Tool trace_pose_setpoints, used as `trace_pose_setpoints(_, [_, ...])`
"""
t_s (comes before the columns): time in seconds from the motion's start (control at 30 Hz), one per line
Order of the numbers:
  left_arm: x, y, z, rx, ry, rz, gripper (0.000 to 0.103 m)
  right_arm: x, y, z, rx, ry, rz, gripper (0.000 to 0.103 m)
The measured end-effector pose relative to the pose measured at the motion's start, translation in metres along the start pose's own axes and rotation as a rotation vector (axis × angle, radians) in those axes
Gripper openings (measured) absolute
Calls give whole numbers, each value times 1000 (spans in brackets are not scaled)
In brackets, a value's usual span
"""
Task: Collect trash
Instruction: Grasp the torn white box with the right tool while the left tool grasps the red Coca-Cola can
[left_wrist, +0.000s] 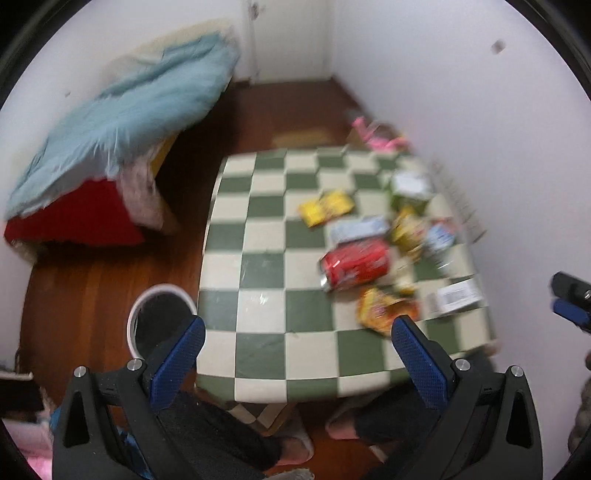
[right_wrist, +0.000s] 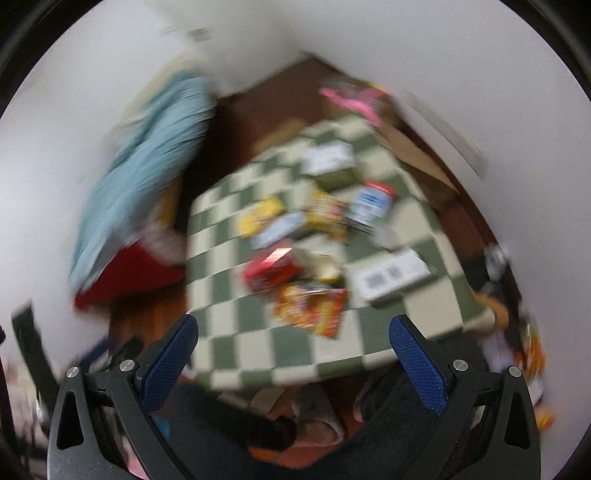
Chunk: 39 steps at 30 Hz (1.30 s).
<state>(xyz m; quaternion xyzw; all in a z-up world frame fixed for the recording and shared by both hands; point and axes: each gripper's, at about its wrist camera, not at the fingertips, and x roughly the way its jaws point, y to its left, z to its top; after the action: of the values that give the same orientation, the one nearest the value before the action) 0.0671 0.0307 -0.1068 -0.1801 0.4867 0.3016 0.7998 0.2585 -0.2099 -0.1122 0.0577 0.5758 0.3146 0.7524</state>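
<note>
While you hold both grippers above the checkered counter (left_wrist: 258, 266), its trash sits ahead of your jaws: red can (left_wrist: 354, 264), orange wrapper (left_wrist: 380, 310), yellow packet (left_wrist: 325, 206). Left gripper (left_wrist: 297, 339) and right gripper (right_wrist: 293, 339) gape wide, empty. Blur hides labels.

A low table (left_wrist: 258, 229) with a green-and-cream chequered top stands on a reddish-brown wooden floor (left_wrist: 92, 273) in a corner of plain white walls (left_wrist: 424, 74). Left of the table, pale blue bedding (left_wrist: 129, 110) lies heaped over a red cover (left_wrist: 81, 218) against the wall. Beyond the table's far edge the floor runs into the wall corner. Lighting is even and soft; both views are motion-blurred.
</note>
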Motion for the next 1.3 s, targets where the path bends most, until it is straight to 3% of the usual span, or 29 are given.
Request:
trace_pose_setpoints(0.13, [72,-9,-7,-18,126,50,103,64,-53,10,183,16,-89,103])
trace_pose_setpoints(0.27, [116,-22,-14,2,183,95,103,122,-87,21,298,46,-158,103])
trace_pose_setpoints(0.37, [136,-38,-7,116,170,152,103,151,-101,27,348,65,-208,103])
trace_pose_setpoints(0.5, [147,-63,17,339,93,193,103,185,-109,41,393,94,-268,103])
trace_pose_setpoints(0.6, [152,-79,33,473,76,168,103,204,-115,44,427,130,-274,103])
trace_pose_setpoints(0.7, [166,-98,49,616,112,103,103,212,-112,44,379,152,-298,90])
trace_pose_setpoints(0.73, [170,-102,53,652,124,95,103,211,-110,45,348,153,-312,77])
trace_pose_setpoints(0.77, [175,-105,55,689,139,84,103,211,-109,45,318,154,-313,71])
trace_pose_setpoints(0.9, [200,-121,58,825,239,-8,103,206,-118,42,253,197,-314,68])
trace_pose_setpoints(1.07, [234,-127,51,885,364,-73,101,205,-124,41,238,221,-317,69])
trace_pose_setpoints(1.1, [239,-127,48,892,376,-64,95,207,-125,41,239,219,-320,69])
trace_pose_setpoints(1.17, [238,-127,47,912,361,-56,93,209,-127,40,253,213,-320,71])
trace_pose_setpoints(1.23, [232,-126,45,913,340,-36,72,208,-123,40,250,197,-331,71])
trace_pose_setpoints(1.3, [226,-125,44,890,340,-33,72,208,-118,38,234,186,-351,70])
